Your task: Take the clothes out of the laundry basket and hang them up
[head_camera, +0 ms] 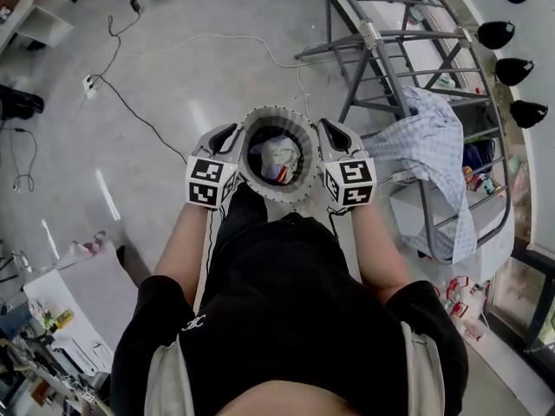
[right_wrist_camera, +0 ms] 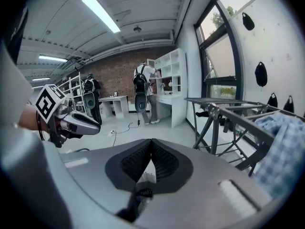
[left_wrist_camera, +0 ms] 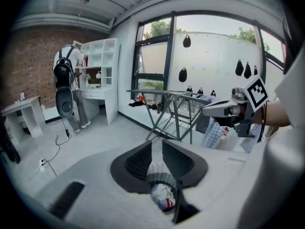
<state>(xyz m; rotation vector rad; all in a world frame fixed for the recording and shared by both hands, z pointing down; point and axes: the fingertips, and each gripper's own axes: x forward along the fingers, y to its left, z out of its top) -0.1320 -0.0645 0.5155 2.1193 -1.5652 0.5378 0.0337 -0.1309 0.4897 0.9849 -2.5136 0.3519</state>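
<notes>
- The laundry basket [head_camera: 260,121] stands on the floor [head_camera: 173,94] right in front of the person's feet. The clothes [head_camera: 276,159] are bunched in the bottom of it as a pale bundle with a bit of red.
- The left hand-held gripper [head_camera: 227,135] is just beside the basket's left rim and the right hand-held gripper [head_camera: 332,133] just beside its right rim. Both are tipped forward and down, so the basket sits squarely between them.
- The left one's jaws are spread a little, with nothing in the gap. Its own view looks past them straight down onto the clothes [left_wrist_camera: 162,197], which lie below and slightly ahead of its tips.
- The right one's jaws are pressed together and empty. Its own view shows only a sliver of the basket under the tips.
- The heap is a round lump with no clear long axis, so I'd say any approach angle serves.
- Both are about equally near the basket, but the left looks better lined up to dip in.
- Beyond the basket to its right stands the drying rack [head_camera: 408,37], with a checked shirt [head_camera: 429,141] draped over it.
</notes>
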